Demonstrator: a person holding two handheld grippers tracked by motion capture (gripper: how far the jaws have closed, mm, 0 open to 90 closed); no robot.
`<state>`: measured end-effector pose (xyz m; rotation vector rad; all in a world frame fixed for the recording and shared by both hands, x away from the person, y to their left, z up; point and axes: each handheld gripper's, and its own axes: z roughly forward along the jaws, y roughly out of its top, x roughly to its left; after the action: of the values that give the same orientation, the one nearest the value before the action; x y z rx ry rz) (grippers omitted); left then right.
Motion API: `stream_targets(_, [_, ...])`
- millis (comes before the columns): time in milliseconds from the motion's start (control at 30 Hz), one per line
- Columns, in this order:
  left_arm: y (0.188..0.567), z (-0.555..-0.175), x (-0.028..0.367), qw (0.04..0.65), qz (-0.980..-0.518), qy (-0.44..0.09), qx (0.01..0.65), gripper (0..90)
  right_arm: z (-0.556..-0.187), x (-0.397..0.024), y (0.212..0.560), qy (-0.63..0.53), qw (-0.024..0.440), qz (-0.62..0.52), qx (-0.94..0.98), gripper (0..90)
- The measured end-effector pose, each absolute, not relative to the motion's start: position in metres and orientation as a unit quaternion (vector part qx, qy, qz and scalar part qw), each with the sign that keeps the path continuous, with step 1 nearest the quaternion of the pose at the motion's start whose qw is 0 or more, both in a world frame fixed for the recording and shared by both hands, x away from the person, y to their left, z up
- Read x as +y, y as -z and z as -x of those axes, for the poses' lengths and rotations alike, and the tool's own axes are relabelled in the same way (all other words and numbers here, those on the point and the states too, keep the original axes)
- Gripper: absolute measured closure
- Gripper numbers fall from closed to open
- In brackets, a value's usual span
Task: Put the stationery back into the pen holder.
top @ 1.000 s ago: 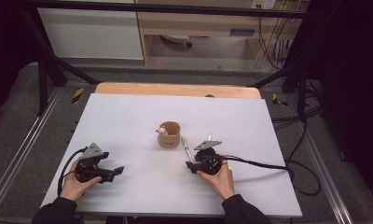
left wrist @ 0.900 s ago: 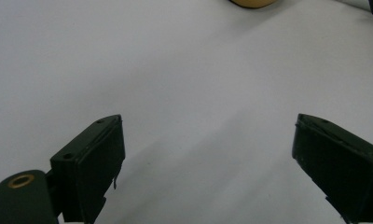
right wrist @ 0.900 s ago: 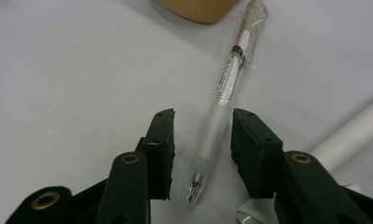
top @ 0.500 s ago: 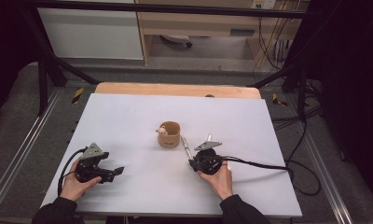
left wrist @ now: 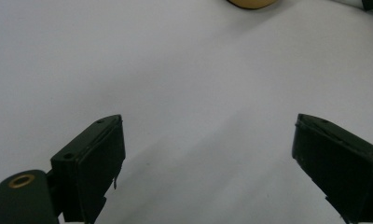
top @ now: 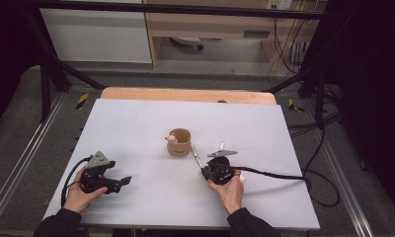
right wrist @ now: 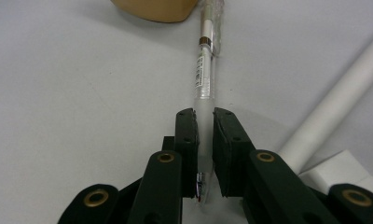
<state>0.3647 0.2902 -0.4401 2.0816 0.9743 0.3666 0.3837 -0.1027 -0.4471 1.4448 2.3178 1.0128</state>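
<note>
While its jaws have just been closing, the right gripper (right wrist: 204, 133) now pinches a clear pen (right wrist: 206, 70) lying flat on the white table (top: 136, 128), its far end just beside a small wooden cup (top: 179, 142) (something pale pokes over the rim). Left gripper (left wrist: 208, 158) spread wide over bare tabletop, holding nothing. Beyond: wooden edge strip (top: 185, 94), dark floor, black cables (top: 284, 175).

The high view looks forward and down from above the table's (top: 136, 123) near edge, with the wooden cup (top: 179, 142) at frame centre. The left gripper view sits low and close over the surface, catching the cup (left wrist: 252, 3) at its top edge. The right gripper view faces along a pen (right wrist: 204, 70), with the cup (right wrist: 154, 10) at top centre.
</note>
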Motion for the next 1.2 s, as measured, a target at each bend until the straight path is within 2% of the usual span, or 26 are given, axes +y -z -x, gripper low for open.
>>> stream_targets(700, [0.439, -0.364, 0.286, 0.394, -0.825, -0.147, 0.378, 9.3, -0.388, -0.132, 0.423, -0.366, 0.135, -0.46, 0.798, 81.1])
stream_targets(1200, [0.438, -0.364, 0.273, 0.386, -0.835, -0.149, 0.364, 9.4, -0.384, -0.161, 0.407, -0.379, 0.107, -0.401, 0.827, 81.0])
